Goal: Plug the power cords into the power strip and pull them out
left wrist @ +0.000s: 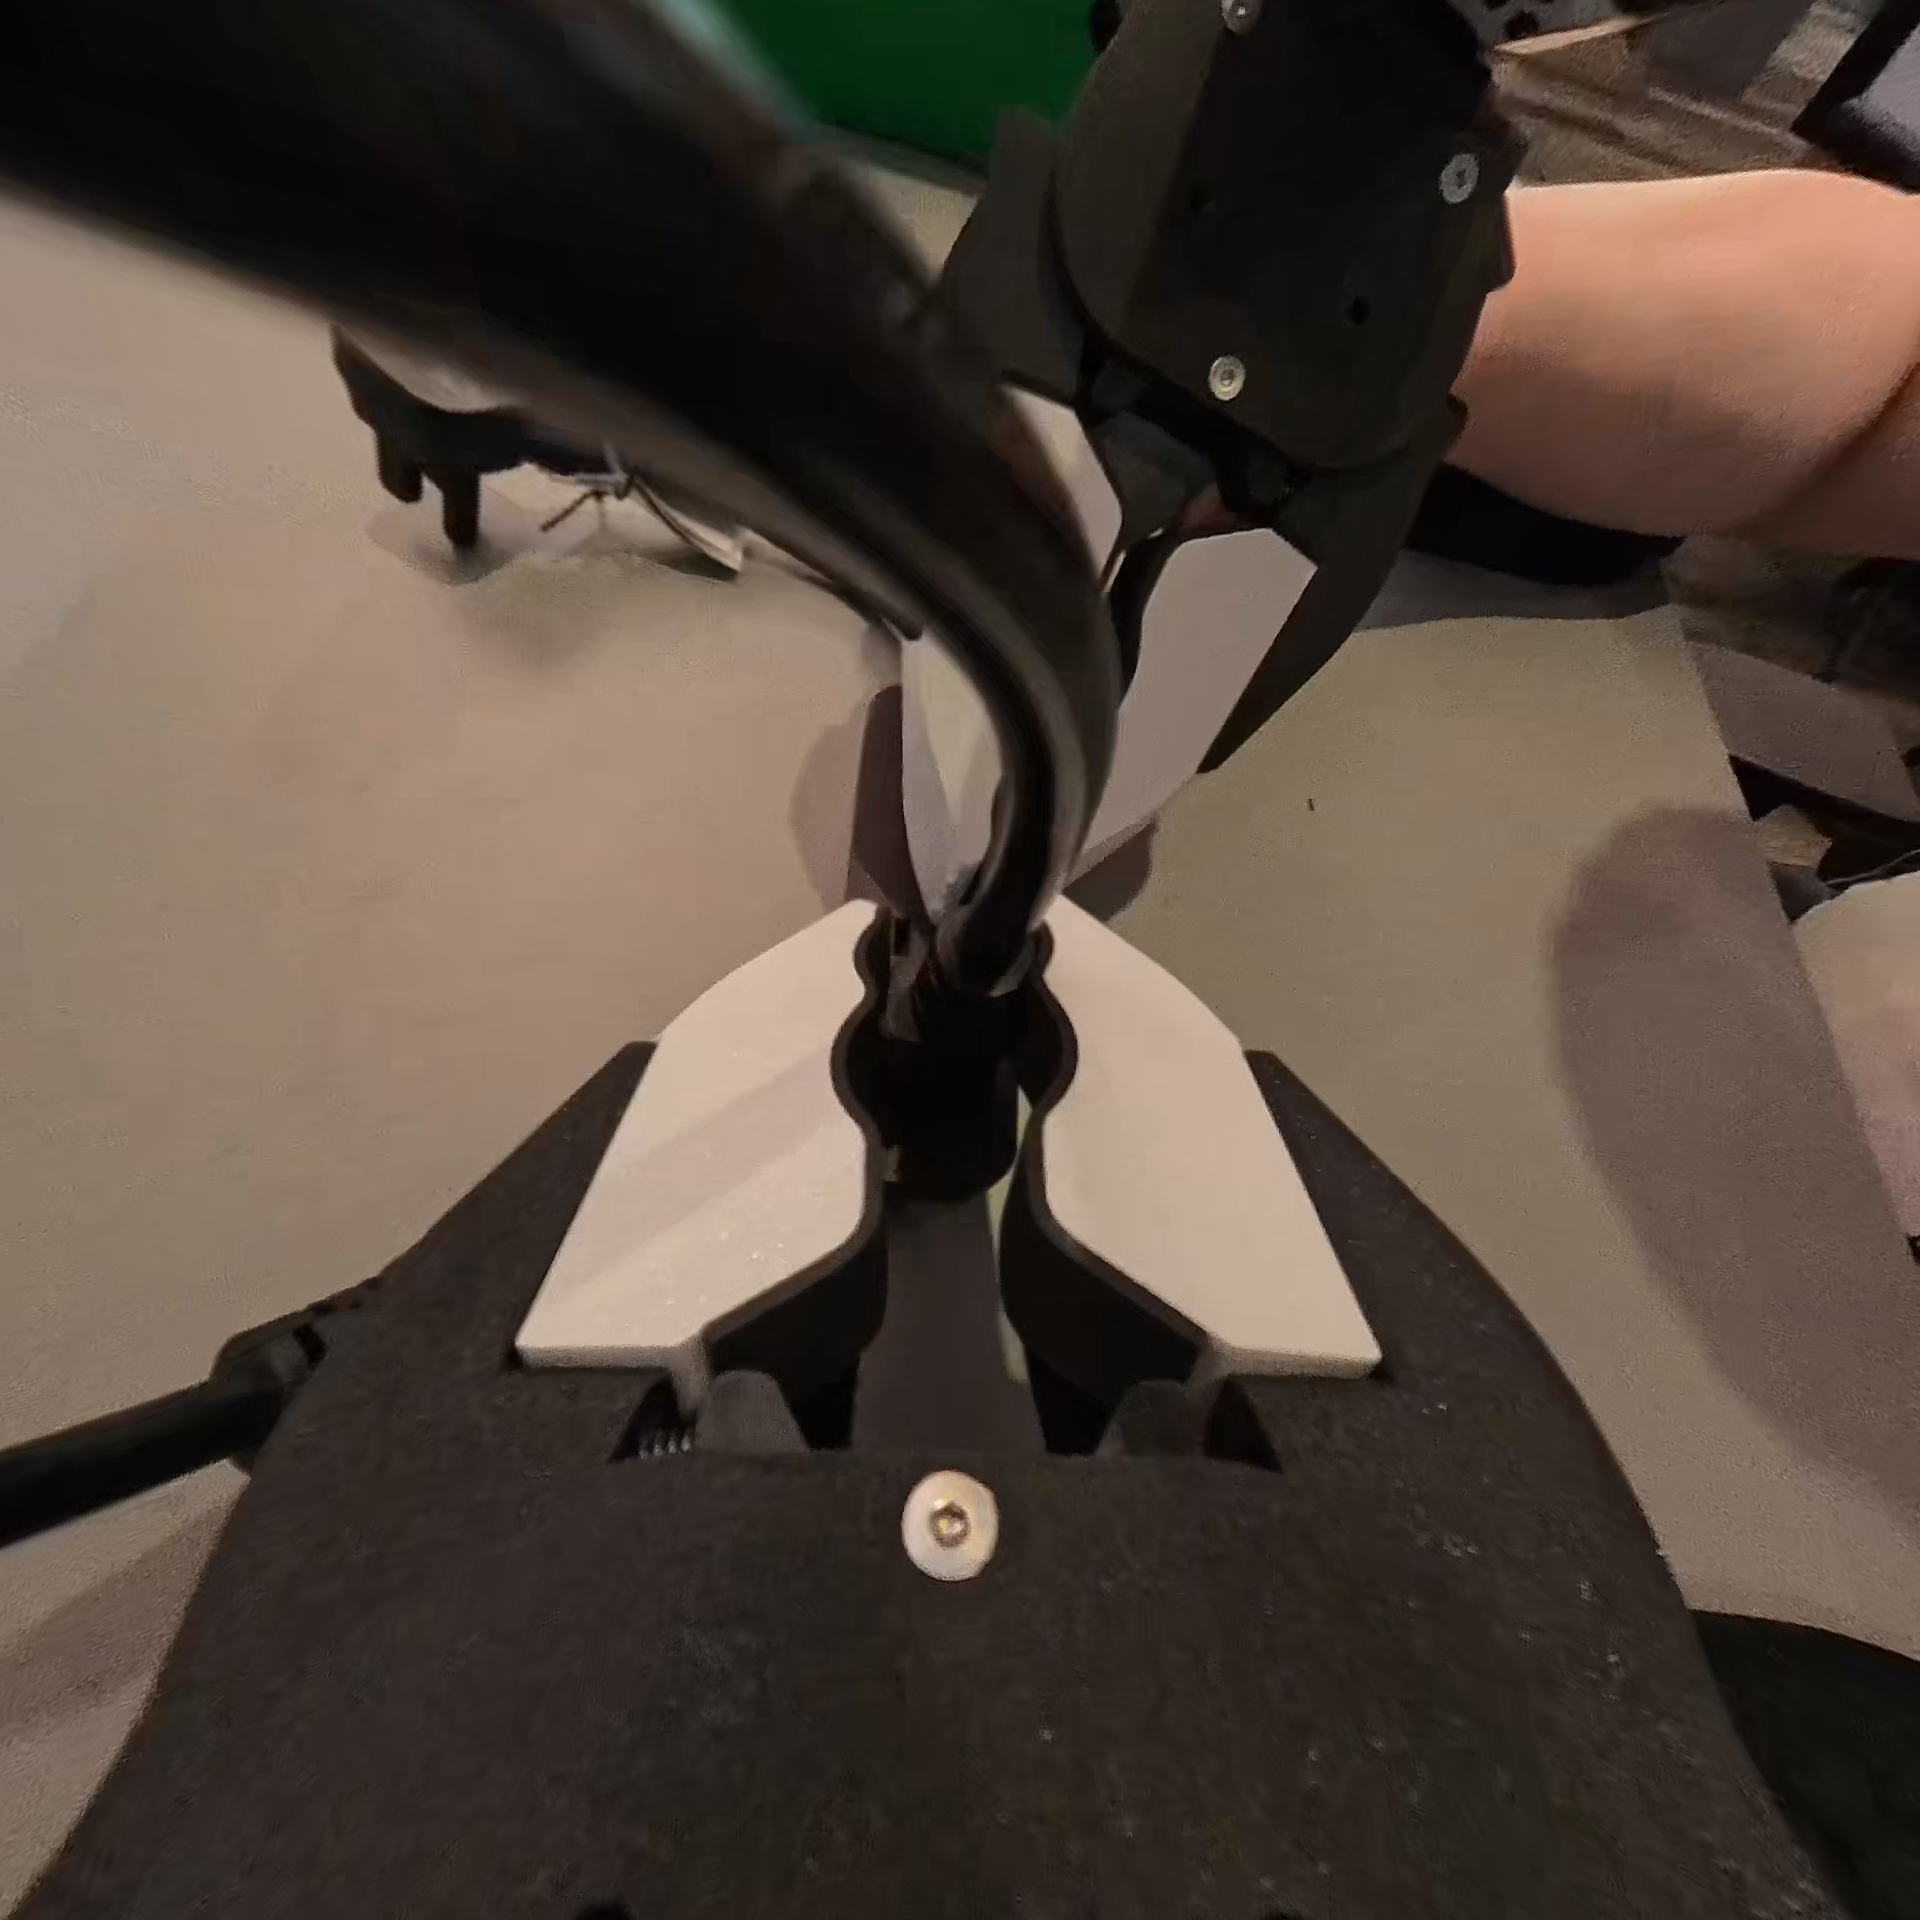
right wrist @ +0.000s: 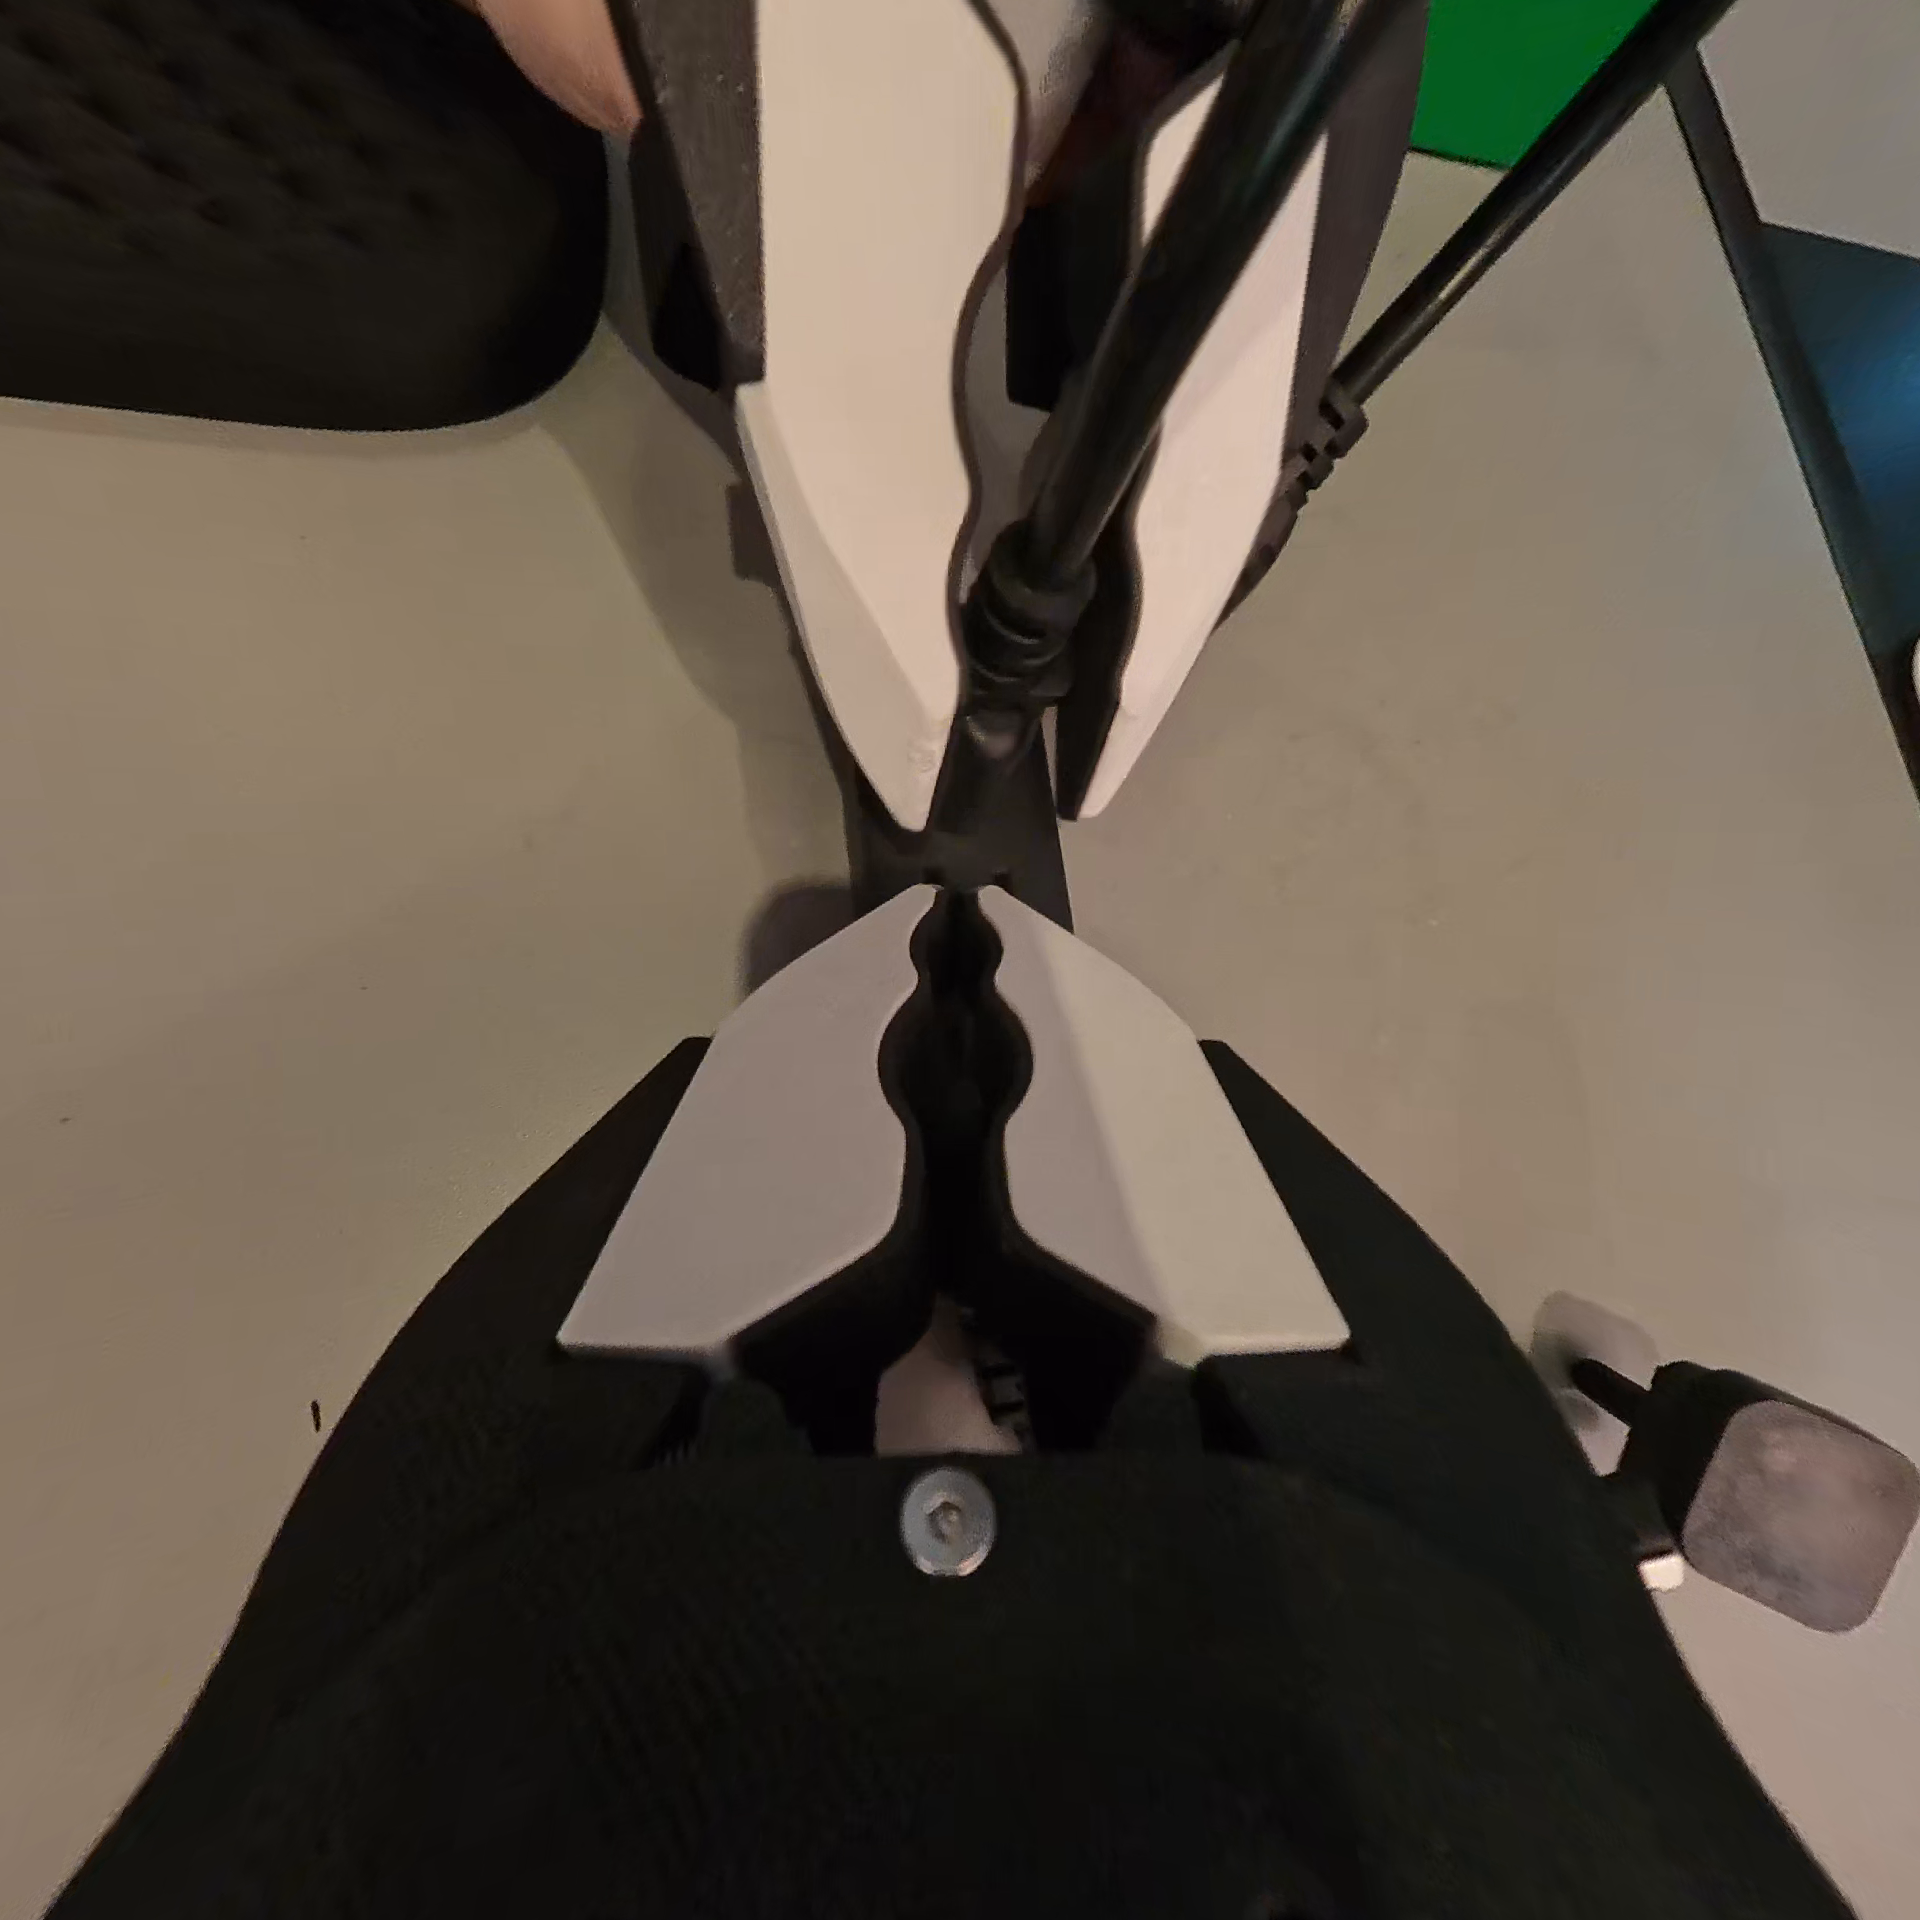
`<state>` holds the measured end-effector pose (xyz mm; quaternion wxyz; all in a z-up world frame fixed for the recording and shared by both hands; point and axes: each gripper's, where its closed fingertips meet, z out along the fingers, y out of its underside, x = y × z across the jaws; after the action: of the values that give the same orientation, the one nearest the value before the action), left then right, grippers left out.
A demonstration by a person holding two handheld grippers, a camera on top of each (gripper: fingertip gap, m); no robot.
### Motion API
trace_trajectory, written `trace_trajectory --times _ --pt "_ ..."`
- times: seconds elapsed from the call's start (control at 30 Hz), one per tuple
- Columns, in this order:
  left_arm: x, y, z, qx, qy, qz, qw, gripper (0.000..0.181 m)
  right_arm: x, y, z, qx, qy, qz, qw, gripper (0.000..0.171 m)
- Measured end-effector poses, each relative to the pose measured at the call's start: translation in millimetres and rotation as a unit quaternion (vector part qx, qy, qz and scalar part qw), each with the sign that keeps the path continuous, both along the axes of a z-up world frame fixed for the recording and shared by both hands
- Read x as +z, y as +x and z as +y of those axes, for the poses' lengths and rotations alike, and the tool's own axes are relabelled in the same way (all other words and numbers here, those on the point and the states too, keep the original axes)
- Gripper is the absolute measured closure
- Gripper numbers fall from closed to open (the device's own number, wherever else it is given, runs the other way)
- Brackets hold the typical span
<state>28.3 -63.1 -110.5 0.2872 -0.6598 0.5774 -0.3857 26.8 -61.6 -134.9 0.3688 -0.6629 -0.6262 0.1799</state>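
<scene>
Jaws: L gripper (left wrist: 951,997) pinching black cord (left wrist: 997,727) | R gripper (right wrist: 961,899) pressed together at cord's plug (right wrist: 987,790)

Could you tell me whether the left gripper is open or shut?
Shut: the left gripper has its jaws clamped on the black power cord near its ribbed end.

the left claw (left wrist: 951,1023) sits on the strain-relief end of a power cord (left wrist: 997,727), which arches up and away to the left. the right claw (right wrist: 961,894) meets it tip to tip above the desk (right wrist: 312,831). a second plug (left wrist: 426,436) lies on the desk behind and to the left. another plug (right wrist: 1756,1455) lies beside the right claw, on its right.
</scene>
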Motion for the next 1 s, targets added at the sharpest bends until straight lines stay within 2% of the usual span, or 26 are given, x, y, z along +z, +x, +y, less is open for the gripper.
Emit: trace_trajectory --times 0.1,0.53,0.6,0.73,0.9,1.0 --pt "0.6 0.1 -1.4 -0.002 -0.033 -0.013 0.999 0.160 0.1 -0.1 -0.6 0.002 -0.007 0.000 1.000 0.165" --pt "-3.0 -3.9 -2.3 -0.005 0.040 0.020 0.999 0.155 0.8 -0.2 -0.4 0.000 -0.008 0.002 1.000 0.166" --pt "-21.2 -8.6 -0.8 -0.007 0.050 0.071 0.996 0.155 0.9 -0.2 -0.3 0.000 -0.007 0.002 1.000 0.166" --pt "-14.9 -3.7 -1.6 -0.002 0.046 0.043 0.998 0.155 1.0 -0.2 -0.6 0.000 -0.004 0.003 1.000 0.166" --pt "-8.5 -0.8 -3.8 -0.006 -0.017 0.009 1.000 0.155 1.0 -0.2 -0.7 0.000 -0.003 0.004 1.000 0.166" --pt "-8.9 -1.0 -0.8 0.002 0.028 0.028 0.999 0.157 0.7 -0.1 0.1 -0.005 -0.002 0.002 1.000 0.166"
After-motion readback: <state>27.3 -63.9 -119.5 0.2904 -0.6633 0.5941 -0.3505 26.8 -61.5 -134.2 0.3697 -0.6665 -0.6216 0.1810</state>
